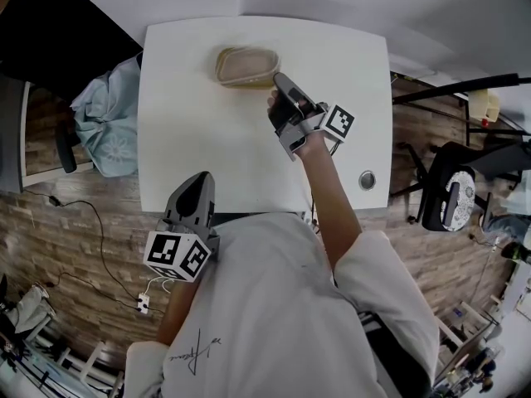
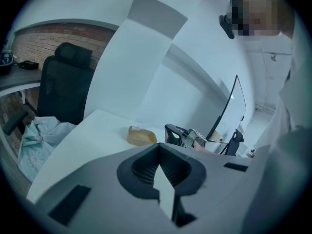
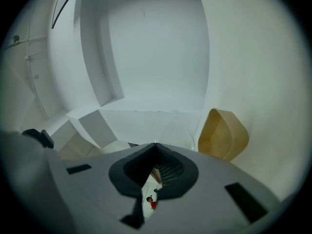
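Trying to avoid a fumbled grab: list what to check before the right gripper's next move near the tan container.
1. Right gripper jaws apart enough to take something: not ok, they are together and empty.
2. Tan container lined up between those jaws: not ok, the right gripper view shows it off to the right of them.
3. Right gripper touching the container: cannot tell; in the head view its tip is by the container's right end.
4. Container resting steady: ok, it lies flat on the white table.
5. Left gripper out of the way: ok, shut, empty, at the table's near edge.
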The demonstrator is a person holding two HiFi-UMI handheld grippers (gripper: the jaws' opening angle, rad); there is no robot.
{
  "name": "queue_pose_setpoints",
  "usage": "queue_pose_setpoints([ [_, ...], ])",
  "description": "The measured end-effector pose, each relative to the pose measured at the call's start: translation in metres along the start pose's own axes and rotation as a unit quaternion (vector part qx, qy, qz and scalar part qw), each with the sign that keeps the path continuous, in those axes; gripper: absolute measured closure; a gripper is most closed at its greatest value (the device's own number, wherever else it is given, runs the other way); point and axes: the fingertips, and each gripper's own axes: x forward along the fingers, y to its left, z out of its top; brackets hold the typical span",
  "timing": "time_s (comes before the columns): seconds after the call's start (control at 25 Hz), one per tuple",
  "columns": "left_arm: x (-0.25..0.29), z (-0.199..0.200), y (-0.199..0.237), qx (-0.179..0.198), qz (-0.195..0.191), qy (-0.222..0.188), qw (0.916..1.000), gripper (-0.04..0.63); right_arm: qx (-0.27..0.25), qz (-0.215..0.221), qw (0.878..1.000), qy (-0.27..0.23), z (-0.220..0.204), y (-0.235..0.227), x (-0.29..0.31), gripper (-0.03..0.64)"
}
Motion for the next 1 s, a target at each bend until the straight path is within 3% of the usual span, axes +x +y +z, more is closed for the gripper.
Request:
queue_pose_setpoints([
  [0.72, 0.003, -0.007, -0.026, -0.011, -0.023, -0.018, 0.9995, 0.589, -0.034, -0.004, 0.999, 0.039, -0.018, 0.017, -0.032, 0.606],
  [1.0, 0.007, -0.003, -0.037, 0.011, -0.027, -0.026, 0.9992, 0.589, -0.038, -0.011, 0.998, 0.051, -0.024, 0.018, -0.040, 0.606],
])
